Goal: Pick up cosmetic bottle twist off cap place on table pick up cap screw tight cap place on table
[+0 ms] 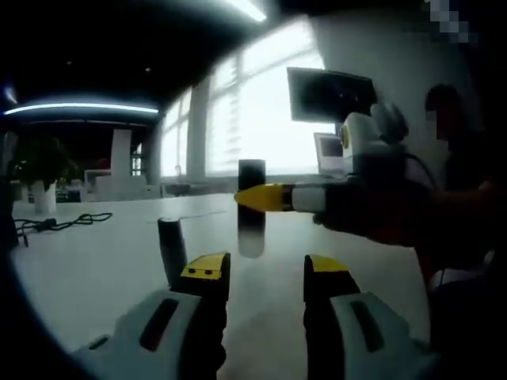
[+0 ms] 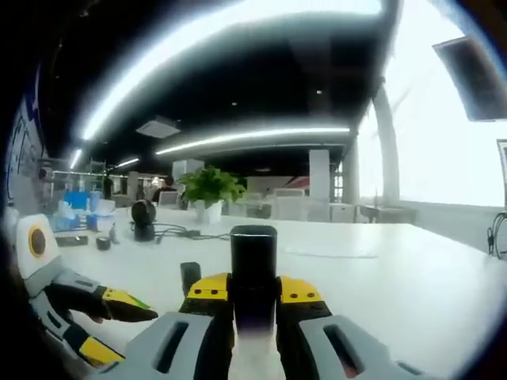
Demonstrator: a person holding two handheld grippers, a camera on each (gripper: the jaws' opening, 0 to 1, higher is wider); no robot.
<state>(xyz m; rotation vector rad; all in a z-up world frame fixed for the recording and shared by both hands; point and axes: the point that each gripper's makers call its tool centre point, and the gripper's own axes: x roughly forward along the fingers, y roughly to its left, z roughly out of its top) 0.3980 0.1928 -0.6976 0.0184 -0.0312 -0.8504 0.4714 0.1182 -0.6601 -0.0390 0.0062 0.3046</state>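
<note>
- Right hand-held gripper (image 2: 253,297), at lower centre of the right gripper view, is clamped on the bottle (image 2: 253,273), held upright above the white tabletop (image 2: 396,269).
- In the left gripper view the same bottle (image 1: 251,207) sits at frame centre, pinched by yellow fingertips (image 1: 261,197) coming in from the right.
- Left hand-held gripper (image 1: 265,277), bottom centre, has its jaws apart and grasps nothing.
- A small dark cap (image 1: 170,247) stands on the tabletop (image 1: 95,261) left of centre, just behind the left jaw.
- A potted plant (image 2: 211,191) stands far back.
</note>
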